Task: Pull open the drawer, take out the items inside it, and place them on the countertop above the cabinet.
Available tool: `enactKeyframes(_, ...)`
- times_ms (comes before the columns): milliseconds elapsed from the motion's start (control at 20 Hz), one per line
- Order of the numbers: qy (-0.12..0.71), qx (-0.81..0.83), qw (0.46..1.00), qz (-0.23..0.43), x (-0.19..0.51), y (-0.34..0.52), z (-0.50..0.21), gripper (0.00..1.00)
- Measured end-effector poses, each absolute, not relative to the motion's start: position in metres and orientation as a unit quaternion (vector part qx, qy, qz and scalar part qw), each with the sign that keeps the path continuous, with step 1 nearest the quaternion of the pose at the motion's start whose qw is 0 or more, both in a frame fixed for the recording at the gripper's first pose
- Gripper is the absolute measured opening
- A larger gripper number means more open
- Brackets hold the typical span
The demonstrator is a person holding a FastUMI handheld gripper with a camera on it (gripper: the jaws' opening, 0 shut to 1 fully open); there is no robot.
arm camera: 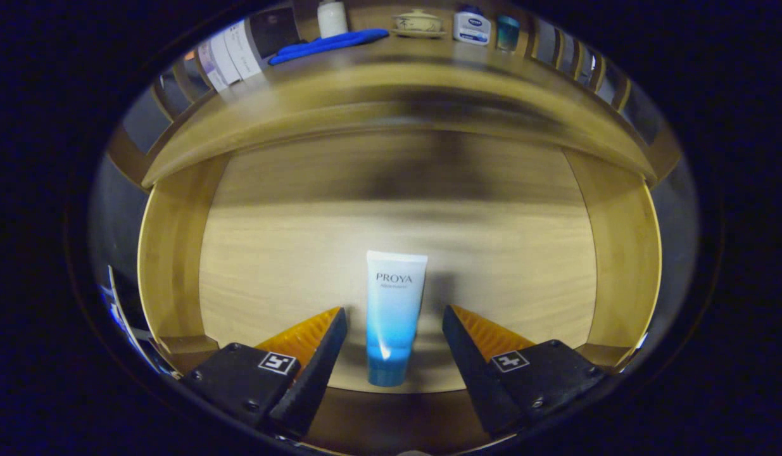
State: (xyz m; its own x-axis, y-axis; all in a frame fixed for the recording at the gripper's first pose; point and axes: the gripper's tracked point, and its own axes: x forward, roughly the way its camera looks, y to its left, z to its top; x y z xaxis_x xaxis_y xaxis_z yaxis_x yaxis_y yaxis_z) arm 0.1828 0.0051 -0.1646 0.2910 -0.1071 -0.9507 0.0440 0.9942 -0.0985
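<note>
- Drawer (175, 266): wooden, pulled open; one tube (392, 316) lies flat on its floor, cap toward the gripper (394, 329), between the spread fingers, untouched.
- Countertop (391, 82): wooden; holds a blue cloth (327, 44), a white bottle (332, 18), a lidded bowl (417, 23), a white-and-blue jar (472, 26), a teal cup (508, 31), white boxes (229, 57).

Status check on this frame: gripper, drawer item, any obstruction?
Hand-held gripper open, fingers either side of the tube, no contact seen. Tube lying flat in the open drawer, cap end toward the gripper. Nothing blocking the grasp.
</note>
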Motion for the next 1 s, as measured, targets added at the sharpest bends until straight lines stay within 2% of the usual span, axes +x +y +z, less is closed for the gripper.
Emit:
enactKeyframes(50, 0.596, -0.023, 0.801, -0.052, 0.182, 0.003, -0.168, 0.96)
enactKeyframes(200, 0.601, -0.019, 0.796, -0.062, 0.18, -0.003, -0.172, 0.77)
enactKeyframes(250, 0.601, -0.017, 0.797, -0.058, 0.18, -0.001, -0.174, 0.77)
enactKeyframes(450, 0.595, 0.0, 0.802, -0.062, 0.177, -0.002, -0.17, 0.53)
enactKeyframes(500, 0.593, 0.004, 0.803, -0.059, 0.175, -0.001, -0.169, 0.5)
enactKeyframes(1000, 0.527, 0.01, 0.85, -0.022, 0.169, 0.015, -0.085, 0.49)
